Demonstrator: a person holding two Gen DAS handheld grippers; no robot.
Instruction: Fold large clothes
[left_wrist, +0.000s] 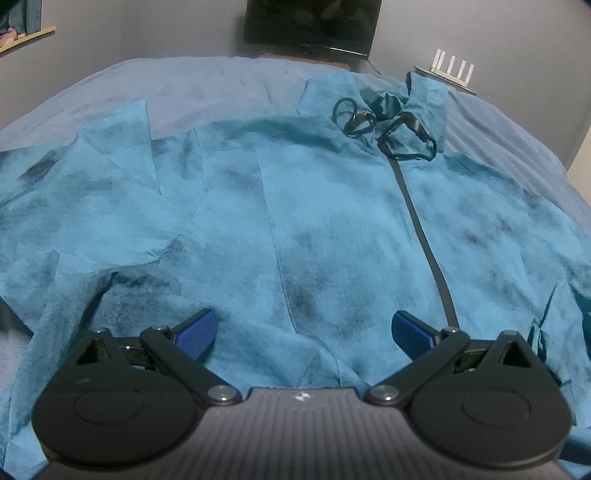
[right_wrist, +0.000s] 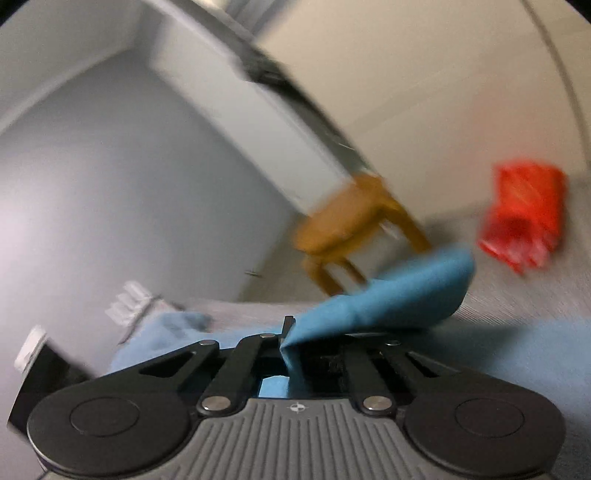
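A large teal garment (left_wrist: 325, 206) with a dark zipper line (left_wrist: 421, 221) and black drawcords (left_wrist: 399, 129) lies spread on a grey-blue bed (left_wrist: 221, 81). My left gripper (left_wrist: 304, 332) hovers just above its lower part, blue pads (left_wrist: 195, 332) wide apart and nothing between them. In the blurred right wrist view my right gripper (right_wrist: 291, 339) is shut on a flap of the teal garment (right_wrist: 388, 299), which folds up and over the fingers toward the right. The right pads themselves are hidden by the cloth.
A dark television (left_wrist: 310, 26) hangs on the wall behind the bed, and a white router (left_wrist: 448, 72) sits beyond the collar. A wooden stool (right_wrist: 354, 229) and a red bag (right_wrist: 524, 210) stand on the floor past the bed's edge.
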